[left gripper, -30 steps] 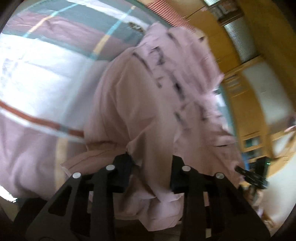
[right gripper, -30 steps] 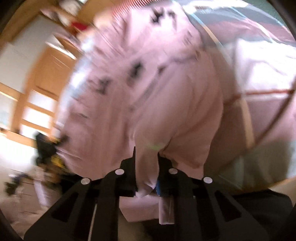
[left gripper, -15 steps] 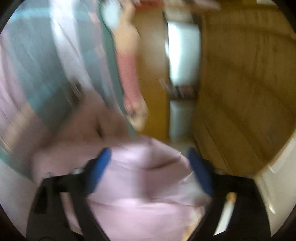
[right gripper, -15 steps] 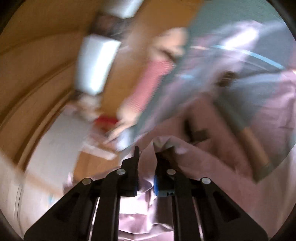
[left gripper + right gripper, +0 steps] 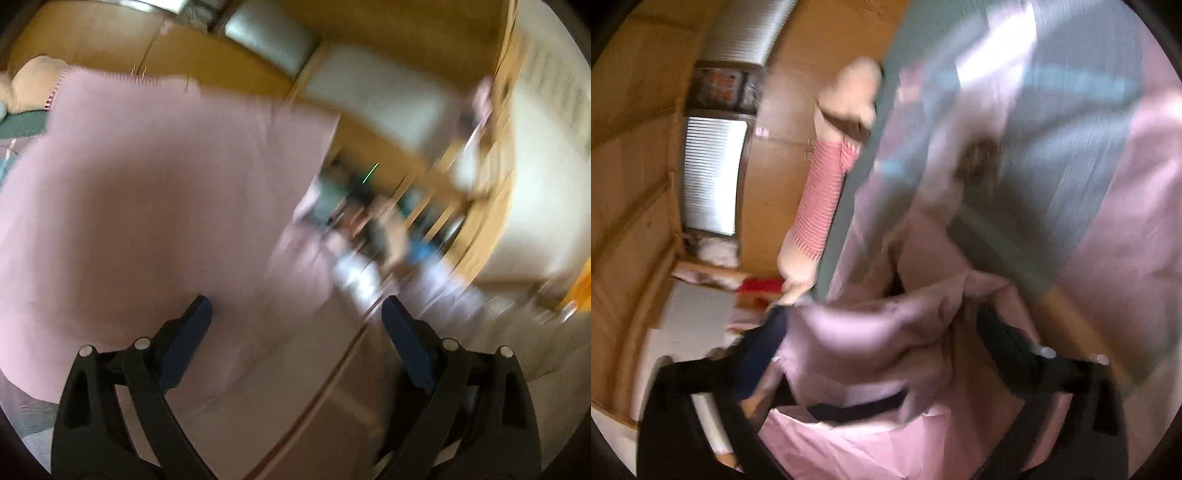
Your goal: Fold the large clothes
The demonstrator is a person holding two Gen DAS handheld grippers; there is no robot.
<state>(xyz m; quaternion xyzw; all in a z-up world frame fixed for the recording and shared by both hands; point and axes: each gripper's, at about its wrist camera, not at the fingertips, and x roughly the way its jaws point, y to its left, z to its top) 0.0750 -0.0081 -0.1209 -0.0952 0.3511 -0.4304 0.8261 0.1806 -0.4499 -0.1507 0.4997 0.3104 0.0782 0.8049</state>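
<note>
Two grippers over a pink garment [image 5: 155, 206]: left gripper [image 5: 295, 317] gaping empty, right gripper [image 5: 882, 332] opening, cloth bunched loosely between its fingers.

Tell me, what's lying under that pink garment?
Under the pink garment lies a striped bedcover in grey-green, pink and white bands. The part of it directly beneath the cloth is covered, so anything there stays hidden.

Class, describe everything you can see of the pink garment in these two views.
The pink garment looks like thin, soft cloth, crumpled into folds. In the right wrist view it bunches between the opening jaws of the right gripper; no pad visibly presses it. In the left wrist view it spreads broad and blurred, on the checked bedcover.
</note>
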